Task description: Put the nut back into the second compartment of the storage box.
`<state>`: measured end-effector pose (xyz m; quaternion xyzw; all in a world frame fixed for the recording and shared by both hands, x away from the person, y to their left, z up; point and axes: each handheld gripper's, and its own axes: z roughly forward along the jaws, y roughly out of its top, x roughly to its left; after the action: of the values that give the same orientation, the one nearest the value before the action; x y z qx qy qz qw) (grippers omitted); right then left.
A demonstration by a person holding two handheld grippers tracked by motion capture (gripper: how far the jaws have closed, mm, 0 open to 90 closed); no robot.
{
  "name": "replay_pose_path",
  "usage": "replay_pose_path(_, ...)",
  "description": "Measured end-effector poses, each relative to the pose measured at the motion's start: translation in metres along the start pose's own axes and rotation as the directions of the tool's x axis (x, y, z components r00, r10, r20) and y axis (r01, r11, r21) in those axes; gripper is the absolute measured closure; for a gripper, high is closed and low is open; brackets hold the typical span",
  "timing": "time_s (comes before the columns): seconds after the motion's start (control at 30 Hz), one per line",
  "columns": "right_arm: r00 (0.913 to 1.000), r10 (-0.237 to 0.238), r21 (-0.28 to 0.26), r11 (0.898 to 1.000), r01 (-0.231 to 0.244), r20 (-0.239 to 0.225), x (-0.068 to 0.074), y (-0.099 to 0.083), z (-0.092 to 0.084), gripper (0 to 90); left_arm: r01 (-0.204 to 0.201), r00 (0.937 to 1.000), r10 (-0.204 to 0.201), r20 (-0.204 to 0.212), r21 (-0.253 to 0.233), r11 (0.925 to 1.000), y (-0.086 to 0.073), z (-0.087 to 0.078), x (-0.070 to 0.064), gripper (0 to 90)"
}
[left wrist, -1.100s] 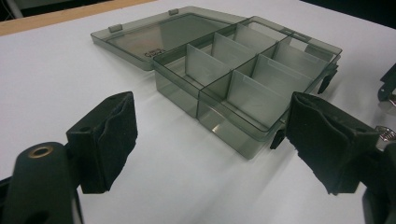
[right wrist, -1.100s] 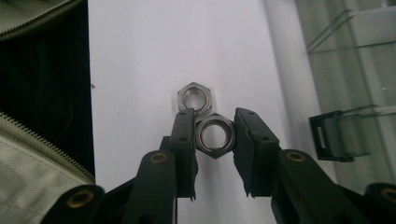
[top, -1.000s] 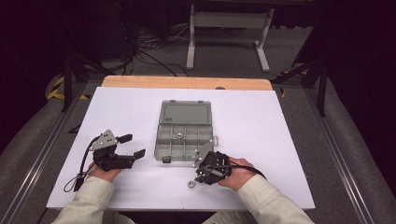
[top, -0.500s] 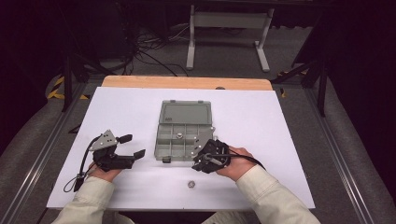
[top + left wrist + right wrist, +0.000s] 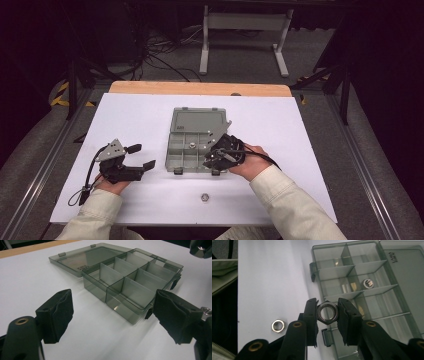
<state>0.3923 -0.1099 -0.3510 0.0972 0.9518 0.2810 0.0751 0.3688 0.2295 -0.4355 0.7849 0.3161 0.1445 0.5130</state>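
Right tool (image 5: 327, 312) is clamped on a steel hex nut (image 5: 327, 312), jaws on two opposite flats, bore facing the camera. It hangs over the near edge of the open compartment box (image 5: 192, 145), approx. above the front wall by the latch (image 5: 327, 337). Left tool (image 5: 134, 161) rests on the tabletop (image 5: 300, 130) w/ jaws wide apart, nothing between them, well left of the box.

Step in hand, as I judge it: drop this nut into a cell. One nut (image 5: 367, 284) already lies in a middle cell; a second loose nut (image 5: 204, 196) sits on the white sheet near the person's edge, apart from the box.

Doing it well:
- Carry the nut fwd past the front wall before letting go; released here it could hit the rim and bounce out.
- Get low inside the cell, then part the jaws only a little. Steel on hard plastic skips.
- Keep the grip on the flats; don't roll the wrist, nut could twist out.
- Pick one cell and centre over it. Dividers (image 5: 136, 288) are thin and upright, easy to clip w/ a jaw tip.

Edges & room:
- Lid (image 5: 197, 120) lies flat behind the tray, so no overhang, clear from above.
- Box is light-looking; a nudge on the front wall may slide it. Left tool is free to steady it.
- Plenty of bare sheet left and right of the box. Loose nut lies under the right forearm's path, so lift when pulling back.
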Motion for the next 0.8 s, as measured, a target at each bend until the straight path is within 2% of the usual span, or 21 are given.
replay_pose_path(0.2,0.9993,0.011,-0.019,1.000,-0.011,0.037,-0.013,0.005,0.000,69.5,0.001,1.0000,-0.001,0.002,0.001,1.0000,0.000,0.000,0.000,17.8)
replay_pose_path(0.8,0.9972,0.056,-0.019,0.998,-0.055,0.050,-0.053,0.028,0.011,69.5,0.000,1.0000,0.000,0.002,0.003,1.0000,0.000,0.000,0.001,17.8)
